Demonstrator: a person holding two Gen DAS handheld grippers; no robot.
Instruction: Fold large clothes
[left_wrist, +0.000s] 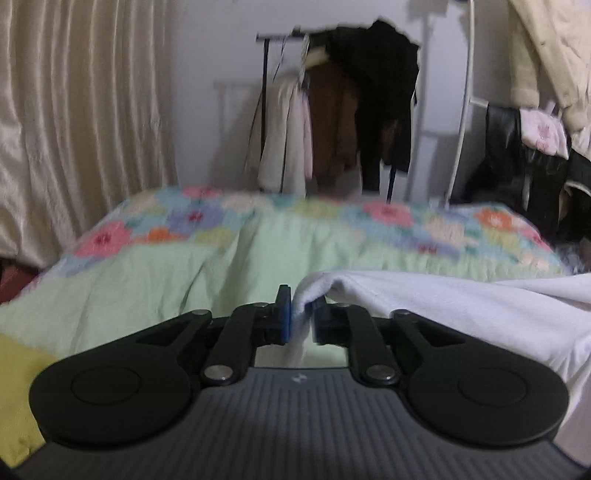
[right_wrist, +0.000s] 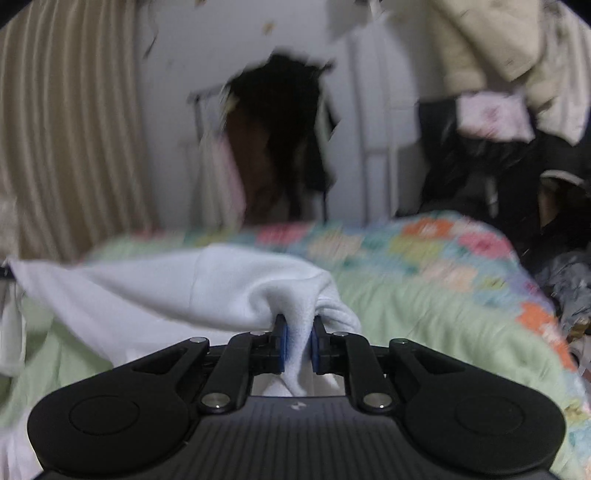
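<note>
A bed (left_wrist: 155, 280) with a floral green quilt; behind it a pale wall (left_wrist: 207, 74), a clothes rack (left_wrist: 332, 110) of coats, cream curtains (left_wrist: 74, 129) to the rack's left

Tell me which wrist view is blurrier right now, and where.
Right wrist view: heavy motion smear across the clothes rack and bedspread; the claw and white garment stay fairly sharp. Left wrist view: only mild blur on the bedspread's floral edge; both views are dim and fisheye-bent.

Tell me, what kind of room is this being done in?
Most likely a bedroom at home. A bed covered by a floral quilt fills the middle, a clothes rack hung with coats stands against the wall behind it, and a cream curtain hangs on the left.
</note>
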